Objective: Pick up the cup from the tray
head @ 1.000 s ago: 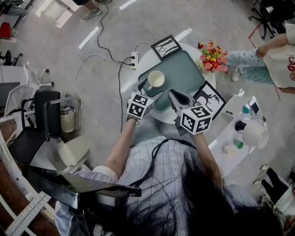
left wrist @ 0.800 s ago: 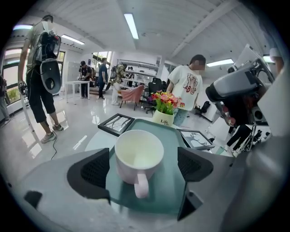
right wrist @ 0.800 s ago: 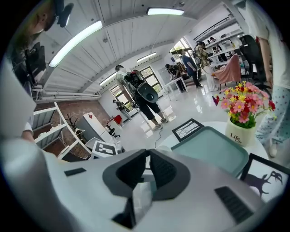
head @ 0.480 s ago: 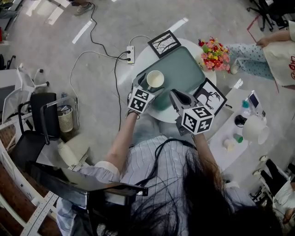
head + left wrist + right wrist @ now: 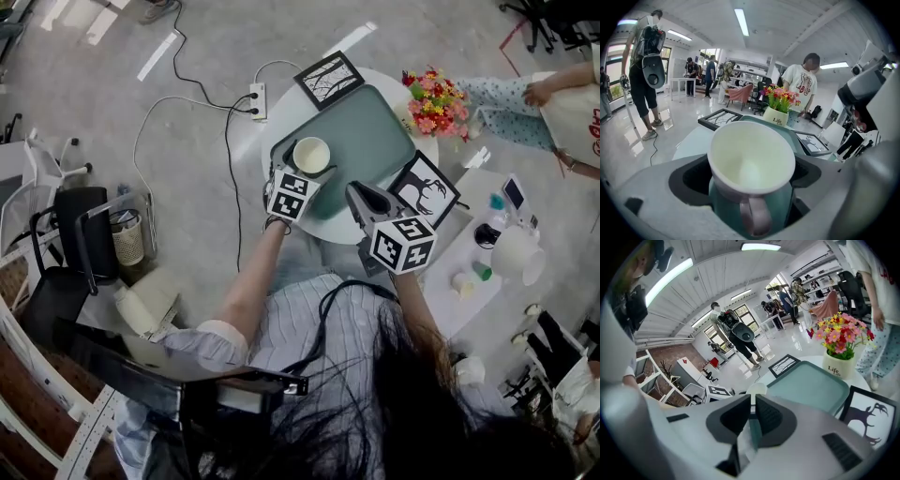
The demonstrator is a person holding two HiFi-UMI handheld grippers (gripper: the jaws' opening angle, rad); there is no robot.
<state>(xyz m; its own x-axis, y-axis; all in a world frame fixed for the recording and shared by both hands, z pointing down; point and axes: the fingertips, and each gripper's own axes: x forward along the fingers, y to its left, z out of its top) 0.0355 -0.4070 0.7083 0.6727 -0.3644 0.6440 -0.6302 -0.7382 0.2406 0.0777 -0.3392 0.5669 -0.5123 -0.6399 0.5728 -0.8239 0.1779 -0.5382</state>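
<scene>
Two grippers hover at the tray's point(image 5: 370, 141) near edge. Left gripper point(image 5: 302, 172), jaws just opened wide, straddles the cup point(image 5: 311, 155) at the tray's left corner, handle toward it; right gripper point(image 5: 356, 192), closed and empty, is farther.

The white flower pot point(image 5: 776, 117), at the far right of the surface point(image 5: 691, 143), carries the word "Life" in dark letters. A smaller line beneath it is too small to read. The same word shows on the pot in the right gripper view. The white T-shirt point(image 5: 800, 89) of the person point(image 5: 806, 71) standing beyond the surface bears red print beginning "LAB". The rest cannot be made out.
</scene>
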